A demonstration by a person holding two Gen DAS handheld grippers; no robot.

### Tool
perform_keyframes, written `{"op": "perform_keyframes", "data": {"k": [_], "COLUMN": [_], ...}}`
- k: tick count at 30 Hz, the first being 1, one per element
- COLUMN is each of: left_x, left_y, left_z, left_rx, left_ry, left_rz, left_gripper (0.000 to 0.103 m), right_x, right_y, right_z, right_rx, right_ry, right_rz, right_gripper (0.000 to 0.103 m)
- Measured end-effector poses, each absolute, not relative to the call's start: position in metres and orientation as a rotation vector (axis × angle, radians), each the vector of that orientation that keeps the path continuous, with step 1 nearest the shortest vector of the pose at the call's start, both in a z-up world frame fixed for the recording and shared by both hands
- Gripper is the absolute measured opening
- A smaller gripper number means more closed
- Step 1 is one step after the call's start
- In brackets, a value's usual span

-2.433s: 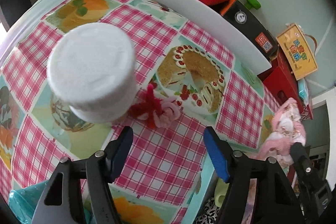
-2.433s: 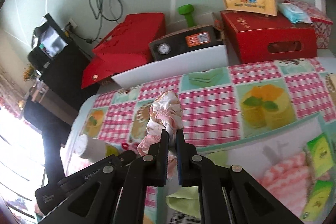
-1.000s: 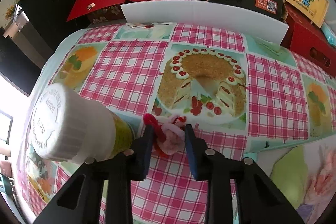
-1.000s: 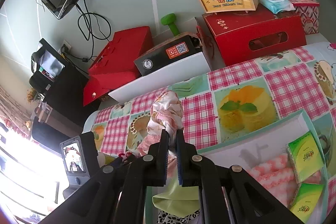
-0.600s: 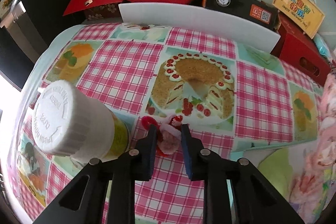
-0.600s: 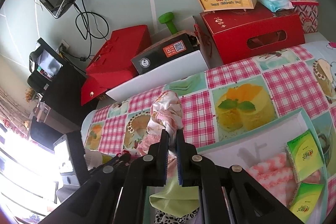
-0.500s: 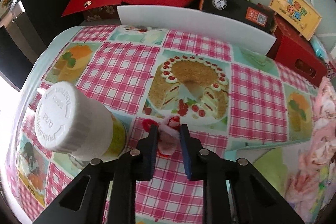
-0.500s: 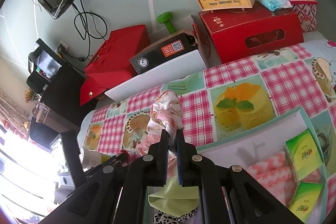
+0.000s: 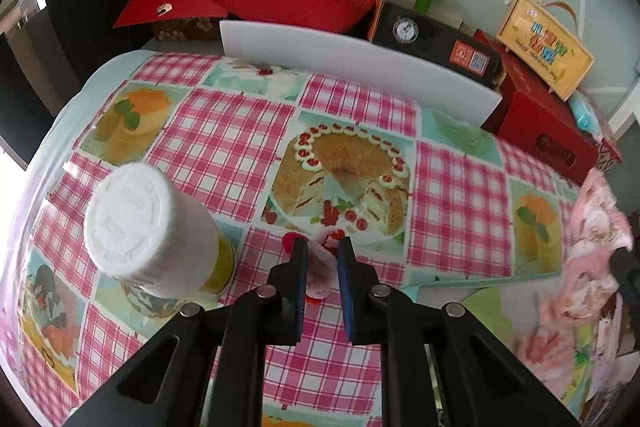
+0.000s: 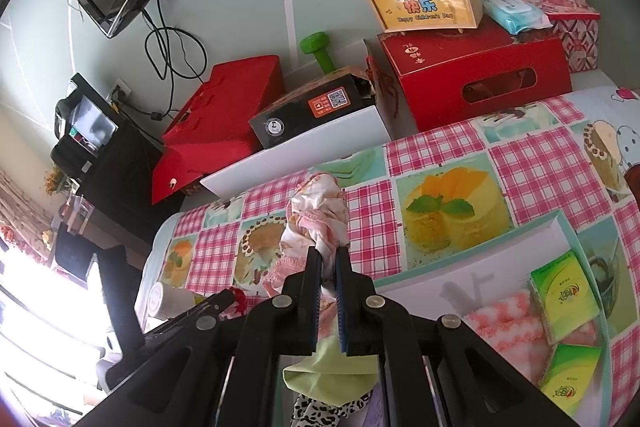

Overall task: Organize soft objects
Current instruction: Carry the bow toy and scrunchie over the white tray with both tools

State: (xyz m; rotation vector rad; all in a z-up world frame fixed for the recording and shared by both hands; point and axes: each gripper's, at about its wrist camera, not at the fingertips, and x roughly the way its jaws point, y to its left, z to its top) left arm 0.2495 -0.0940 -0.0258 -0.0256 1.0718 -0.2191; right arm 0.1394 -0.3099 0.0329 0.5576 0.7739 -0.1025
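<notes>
Two green tissue packs (image 10: 565, 301), one white-capped jar (image 9: 154, 233), one dumbbell (image 10: 320, 51).

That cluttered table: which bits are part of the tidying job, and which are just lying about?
In the job:
- pink-and-red soft trinket, pinched by the left hand-held gripper
- pink frilly cloth, clamped in the right hand-held gripper
- white box holding soft things

Lying about:
- white-capped bottle
- red boxes
- green dumbbell

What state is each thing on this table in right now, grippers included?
Left gripper: its jaws have just been closing, now clamped on the pink and red hair tie.
Pink and red hair tie: pinched between the pads.
Right gripper: shut on the pink floral cloth.
Pink floral cloth: bunched, held up.
White-capped jar: upright, capped.
White tray: open, holds tissue packs.
</notes>
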Motion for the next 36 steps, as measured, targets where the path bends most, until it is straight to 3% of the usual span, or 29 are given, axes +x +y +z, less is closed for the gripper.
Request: {"op": "perform_keyframes", "data": {"k": [19, 36], "left_x": [0.203, 0.152], "left_y": [-0.097, -0.102], "left_z": [0.06, 0.092], "left_rx": [-0.109, -0.083], "left_ry": [0.913, 0.852], "left_rz": [-0.41, -0.518], "left_gripper": [0.015, 0.015], "right_x": [0.111, 0.041], "right_y": [-0.305, -0.325], "right_z": [0.074, 0.121], "right_rx": [0.524, 0.492], "right_ry": [0.68, 0.549], "right_rz": [-0.115, -0.236], "right_gripper": [0.007, 0.007]}}
